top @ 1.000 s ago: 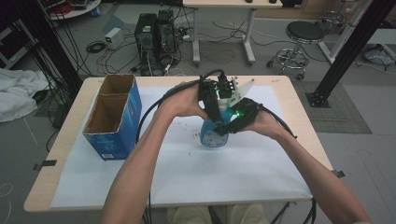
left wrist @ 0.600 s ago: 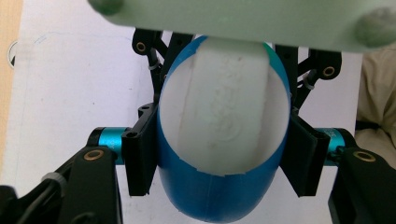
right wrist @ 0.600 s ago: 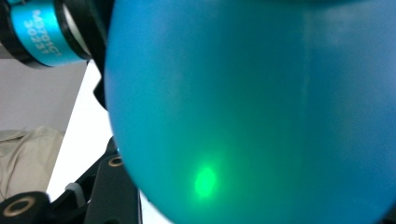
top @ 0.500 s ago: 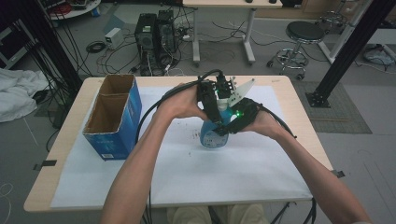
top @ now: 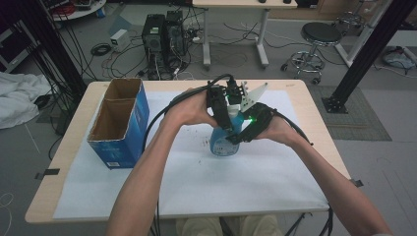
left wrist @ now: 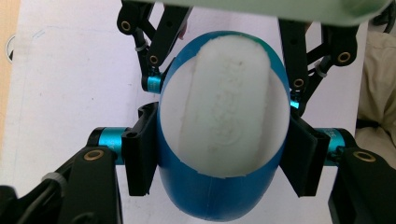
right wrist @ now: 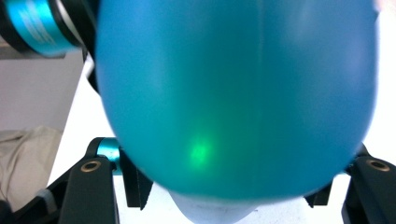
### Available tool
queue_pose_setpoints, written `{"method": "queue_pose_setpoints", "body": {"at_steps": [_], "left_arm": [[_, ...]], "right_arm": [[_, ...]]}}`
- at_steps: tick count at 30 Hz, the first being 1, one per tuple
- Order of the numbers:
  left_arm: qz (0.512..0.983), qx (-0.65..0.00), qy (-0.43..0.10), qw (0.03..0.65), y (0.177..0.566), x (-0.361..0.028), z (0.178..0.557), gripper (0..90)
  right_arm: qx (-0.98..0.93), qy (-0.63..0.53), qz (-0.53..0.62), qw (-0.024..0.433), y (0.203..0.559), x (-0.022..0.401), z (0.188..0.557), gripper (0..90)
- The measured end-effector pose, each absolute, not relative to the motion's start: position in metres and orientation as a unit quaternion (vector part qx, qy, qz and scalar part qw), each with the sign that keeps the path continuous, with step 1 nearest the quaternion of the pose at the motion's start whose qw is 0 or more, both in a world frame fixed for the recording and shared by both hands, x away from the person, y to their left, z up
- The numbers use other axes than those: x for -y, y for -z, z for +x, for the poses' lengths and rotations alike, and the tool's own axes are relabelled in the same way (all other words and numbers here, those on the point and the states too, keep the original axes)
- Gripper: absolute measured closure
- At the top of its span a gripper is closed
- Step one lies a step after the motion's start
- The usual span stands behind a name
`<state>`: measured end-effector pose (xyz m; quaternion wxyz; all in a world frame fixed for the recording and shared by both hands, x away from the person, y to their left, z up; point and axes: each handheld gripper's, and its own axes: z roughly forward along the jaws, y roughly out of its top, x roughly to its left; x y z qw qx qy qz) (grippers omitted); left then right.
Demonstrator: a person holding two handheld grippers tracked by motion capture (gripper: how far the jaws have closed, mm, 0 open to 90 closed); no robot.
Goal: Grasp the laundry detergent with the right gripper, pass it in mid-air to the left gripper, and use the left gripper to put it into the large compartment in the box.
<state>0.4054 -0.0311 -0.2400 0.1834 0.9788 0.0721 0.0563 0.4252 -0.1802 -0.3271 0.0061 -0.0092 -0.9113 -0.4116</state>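
A blue spray bottle (top: 222,145) with a white label (left wrist: 219,116) stands on the white sheet in the middle of the table. My left gripper (top: 225,123) comes from the left and is shut on the bottle's body (left wrist: 210,200), with both pads (left wrist: 140,154) pressed against its sides. My right gripper (top: 242,132) reaches in from the right, its green light glowing. Its jaws have just been opening, and they stand on either side of the bottle (right wrist: 233,93) near its pale narrow part (right wrist: 212,212), with a gap at each side.
An open blue cardboard box (top: 123,123) stands at the table's left. A white sheet (top: 196,187) covers most of the wooden table (top: 69,147). Beyond the far edge are computer towers (top: 162,29), cables, a stool (top: 319,37) and a black frame post (top: 364,54).
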Motion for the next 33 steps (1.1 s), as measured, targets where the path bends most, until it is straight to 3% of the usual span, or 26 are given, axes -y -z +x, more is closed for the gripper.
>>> {"method": "queue_pose_setpoints", "body": {"at_steps": [17,24,27,33], "left_arm": [[0.979,-0.089,-0.062,0.173,0.223,0.013,0.399,37.6],[0.978,-0.098,-0.069,0.169,0.201,0.000,0.399,37.6],[0.977,-0.108,-0.077,0.165,0.180,-0.014,0.398,37.6],[0.976,-0.129,-0.095,0.148,0.149,-0.039,0.400,37.6]], "right_arm": [[0.927,0.374,-0.028,-0.013,0.320,0.197,0.420,22.8],[0.932,0.358,-0.045,-0.028,0.311,0.213,0.419,21.9],[0.938,0.336,-0.066,-0.048,0.308,0.225,0.417,12.9],[0.949,0.297,-0.080,-0.065,0.307,0.241,0.416,12.9]]}}
